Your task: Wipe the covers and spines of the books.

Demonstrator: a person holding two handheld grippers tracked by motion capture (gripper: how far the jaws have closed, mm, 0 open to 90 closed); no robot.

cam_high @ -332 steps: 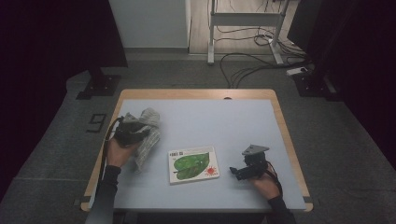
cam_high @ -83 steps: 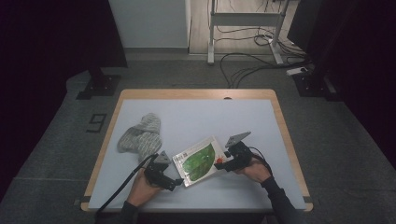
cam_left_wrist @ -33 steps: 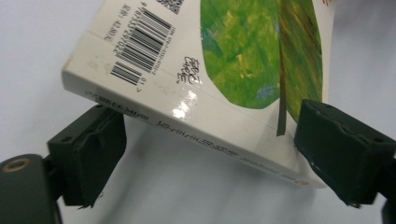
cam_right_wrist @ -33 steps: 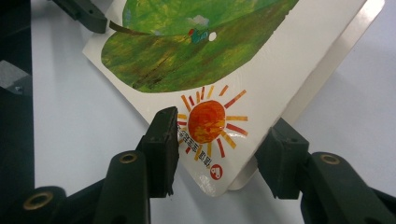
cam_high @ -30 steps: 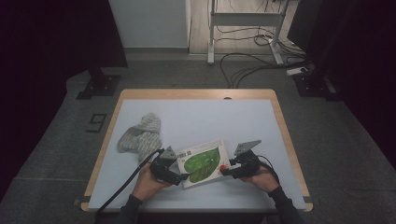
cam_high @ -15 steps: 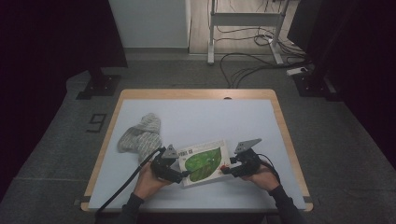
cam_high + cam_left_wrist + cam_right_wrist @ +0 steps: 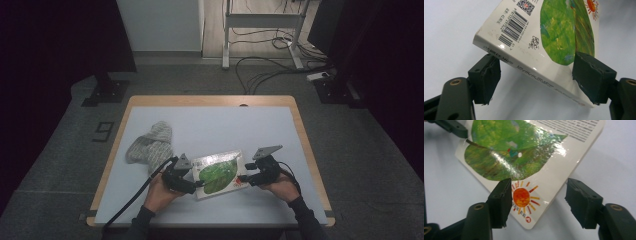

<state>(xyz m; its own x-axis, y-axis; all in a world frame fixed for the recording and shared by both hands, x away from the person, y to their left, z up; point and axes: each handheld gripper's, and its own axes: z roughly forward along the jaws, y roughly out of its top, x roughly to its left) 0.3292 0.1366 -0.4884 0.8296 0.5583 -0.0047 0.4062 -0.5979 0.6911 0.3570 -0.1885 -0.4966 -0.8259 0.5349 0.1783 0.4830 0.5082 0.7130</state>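
The tabletop (image 7: 280, 125) carried a picture book (image 7: 218, 174) near its front edge, a grey cloth (image 7: 150, 145) to the book's left. Both forearms reached in low. The left tool (image 7: 536, 75), closing, straddled the book's raised spine, seemingly without squeezing. The right tool (image 7: 537, 200), opening, stood spread over its sun corner.

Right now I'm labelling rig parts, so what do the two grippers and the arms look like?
Both grippers, left gripper and right gripper, are black, each topped by a grey three-cornered plate. Their fingers are blocky dark pads with worn edges. A black cable trails from the left. Dark sleeves cover the forearms.
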